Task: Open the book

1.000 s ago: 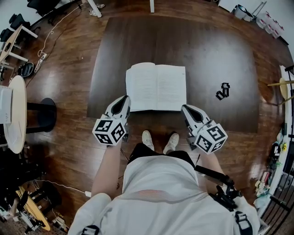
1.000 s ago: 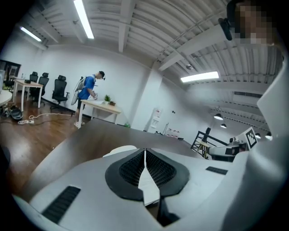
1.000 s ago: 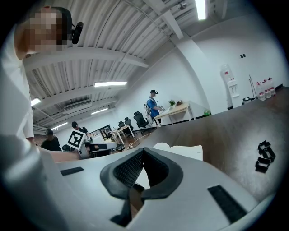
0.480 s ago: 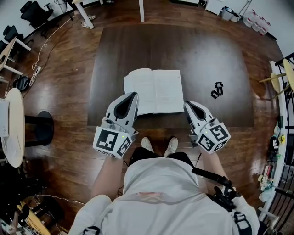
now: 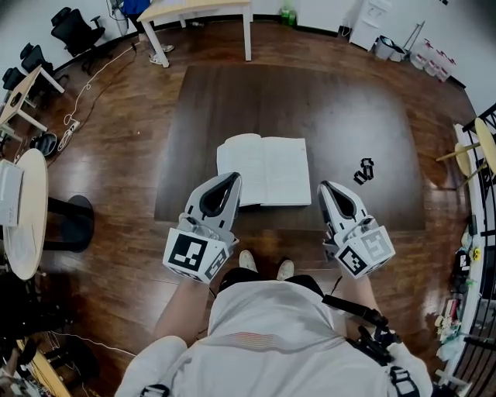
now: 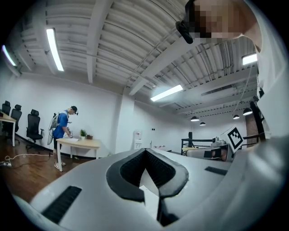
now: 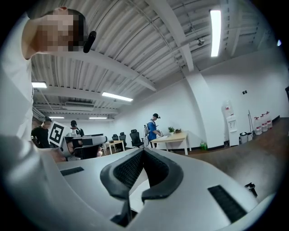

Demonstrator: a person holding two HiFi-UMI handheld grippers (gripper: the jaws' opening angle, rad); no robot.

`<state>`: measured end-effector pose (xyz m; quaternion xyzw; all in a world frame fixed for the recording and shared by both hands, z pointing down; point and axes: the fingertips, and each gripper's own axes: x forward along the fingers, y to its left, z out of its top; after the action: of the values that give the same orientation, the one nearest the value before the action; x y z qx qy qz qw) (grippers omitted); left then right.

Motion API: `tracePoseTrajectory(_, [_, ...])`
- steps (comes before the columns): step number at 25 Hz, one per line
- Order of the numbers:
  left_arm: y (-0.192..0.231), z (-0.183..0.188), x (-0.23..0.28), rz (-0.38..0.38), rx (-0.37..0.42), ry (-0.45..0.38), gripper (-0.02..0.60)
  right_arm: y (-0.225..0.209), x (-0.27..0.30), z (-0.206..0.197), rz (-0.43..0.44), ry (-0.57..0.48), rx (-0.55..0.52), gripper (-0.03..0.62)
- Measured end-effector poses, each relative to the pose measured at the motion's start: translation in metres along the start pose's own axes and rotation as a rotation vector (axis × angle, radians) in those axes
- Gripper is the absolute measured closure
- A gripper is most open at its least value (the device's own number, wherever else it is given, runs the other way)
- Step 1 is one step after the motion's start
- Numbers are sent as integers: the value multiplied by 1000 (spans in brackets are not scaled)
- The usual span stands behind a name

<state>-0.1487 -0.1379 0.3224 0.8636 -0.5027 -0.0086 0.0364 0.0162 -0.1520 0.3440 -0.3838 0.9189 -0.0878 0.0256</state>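
The book [image 5: 267, 170] lies open, pages up, near the front edge of the dark table [image 5: 310, 101]. My left gripper [image 5: 230, 180] hovers over the book's front left corner and is shut with nothing in it. My right gripper [image 5: 329, 187] is just off the book's front right corner, also shut and empty. In the left gripper view the left gripper [image 6: 145, 150] points level across the room, its dark pads meeting at the tip. The right gripper [image 7: 143, 150] looks the same in the right gripper view. Neither touches the book.
A small black object [image 5: 364, 170] lies on the table right of the book. A light wooden desk [image 5: 198, 9] stands beyond the table, with a person in blue [image 6: 61, 128] at it. A round white table [image 5: 23, 209] and office chairs [image 5: 74, 27] are at the left.
Both grippers have risen toward the head camera and look larger, the left one more so. The book stays open on the table. The head view has tipped up and shows more of the room.
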Motion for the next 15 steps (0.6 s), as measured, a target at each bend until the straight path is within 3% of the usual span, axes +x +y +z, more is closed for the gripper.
tracePoseTrajectory(15, [-100, 2, 7, 50, -6, -3, 572, -23, -74, 29, 127, -51, -26, 602])
